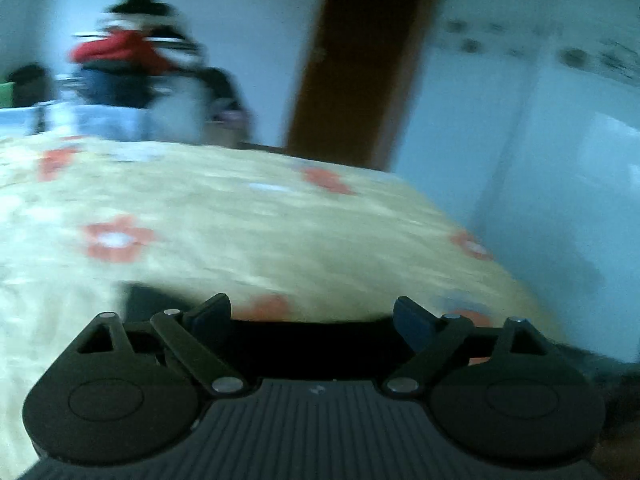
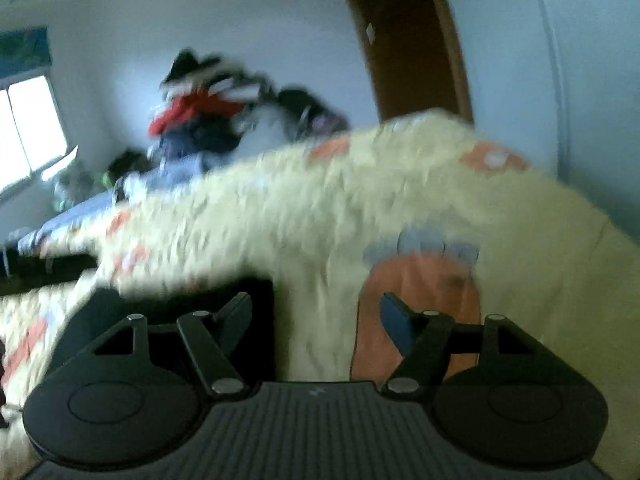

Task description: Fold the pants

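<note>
Both views are motion-blurred. My left gripper [image 1: 312,316] is open and empty, low over a bed with a yellow cover printed with orange flowers [image 1: 240,216]. A dark cloth, likely the pants [image 1: 148,300], shows just beyond its left finger and along the gripper's front. My right gripper [image 2: 316,316] is open and empty over the same cover [image 2: 340,208]. A dark cloth [image 2: 256,292] lies behind its left finger.
A heap of clothes, red, blue and black [image 1: 132,60], stands at the far side of the bed, also in the right wrist view [image 2: 200,116]. A brown door [image 1: 360,60] and white walls lie beyond. A window [image 2: 28,128] is at the left.
</note>
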Demonstrator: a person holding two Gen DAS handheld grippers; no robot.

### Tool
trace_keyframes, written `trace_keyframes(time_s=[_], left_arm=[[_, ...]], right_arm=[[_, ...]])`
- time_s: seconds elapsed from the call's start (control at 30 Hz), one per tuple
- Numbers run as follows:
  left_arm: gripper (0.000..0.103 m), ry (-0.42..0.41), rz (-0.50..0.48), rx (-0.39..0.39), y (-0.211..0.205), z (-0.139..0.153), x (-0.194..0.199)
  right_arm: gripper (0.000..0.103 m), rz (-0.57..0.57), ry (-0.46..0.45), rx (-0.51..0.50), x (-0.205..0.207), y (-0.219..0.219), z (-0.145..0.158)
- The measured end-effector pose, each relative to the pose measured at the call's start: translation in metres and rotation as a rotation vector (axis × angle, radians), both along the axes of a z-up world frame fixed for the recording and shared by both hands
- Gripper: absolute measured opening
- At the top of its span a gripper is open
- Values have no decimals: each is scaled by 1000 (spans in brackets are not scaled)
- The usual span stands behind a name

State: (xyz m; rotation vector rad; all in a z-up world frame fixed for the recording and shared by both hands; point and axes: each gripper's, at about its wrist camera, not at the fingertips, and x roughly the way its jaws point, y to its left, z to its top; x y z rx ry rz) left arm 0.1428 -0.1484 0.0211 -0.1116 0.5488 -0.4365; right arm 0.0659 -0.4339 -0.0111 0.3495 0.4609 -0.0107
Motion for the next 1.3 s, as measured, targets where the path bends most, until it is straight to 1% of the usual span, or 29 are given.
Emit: trace_keyframes(time_s=[0.07,0.1,0.13,0.17,0.27,0.3,0.33,0.37,0.4,0.43,0.5,0.6,0.67,0.73,0.77,0.8,0.83,0.9,0.93,0.97,1.0,1.03,1.07,1.1,1.13,1.17,1.2,1.27,1.3], left_arm=[[90,32,83,22,26,-2,15],[90,51,115,46,35,-5,23],[90,66,143,73,42,-9,29],[89,75,158,101,46,-12,34],[88,79,144,186,51,-20,37],[88,73,129,209,51,-23,37],[89,61,116,232,47,-26,37],[89,51,111,256,43,-30,37],[88,46,118,284,40,-33,40],[88,45,131,298,38,-38,42],[88,47,174,287,39,-43,51],[88,73,270,278,43,-52,69],[87,86,295,302,43,-57,77],[85,90,293,305,46,-58,78],[85,75,297,308,47,-55,73],[86,57,303,316,48,-53,69],[84,31,304,316,49,-49,61],[85,-1,291,302,51,-41,47],[86,-11,271,286,52,-37,41],[86,-13,249,273,51,-34,36],[87,-9,223,265,48,-34,33],[88,1,198,270,43,-35,32],[88,13,180,286,37,-38,33],[88,23,174,310,32,-43,36],[88,35,174,341,27,-50,40],[89,46,177,357,24,-56,43],[89,59,179,357,24,-60,46],[87,75,186,317,32,-58,43],[88,68,187,307,37,-55,39]], right_arm=[[72,83,-33,71,13,0,9],[73,127,-36,100,22,2,10],[73,167,-27,125,34,4,9],[73,192,9,147,48,6,5],[73,257,111,188,81,15,-13],[69,281,121,194,85,19,-17],[54,298,119,165,84,26,-17],[43,309,118,114,84,31,-15],[37,322,118,90,84,34,-13],[34,329,107,81,84,35,-11],[30,329,85,17,84,40,-5],[29,303,63,-80,89,45,0],[30,276,93,-141,99,48,-7],[39,288,153,-141,109,49,-19],[41,276,150,-149,107,48,-21],[56,251,141,-150,102,46,-19],[65,216,131,-157,97,45,-16],[65,151,64,-190,78,44,-3],[66,142,40,-211,70,47,3],[66,170,15,-227,62,51,8],[66,217,8,-222,57,54,12],[65,268,15,-209,56,59,12],[65,320,41,-201,57,65,9],[65,357,71,-209,61,71,4],[65,370,110,-233,68,76,-4],[65,355,149,-267,76,80,-15],[71,345,162,-271,82,78,-22],[73,321,159,-204,85,70,-23],[73,310,153,-186,83,67,-20]])
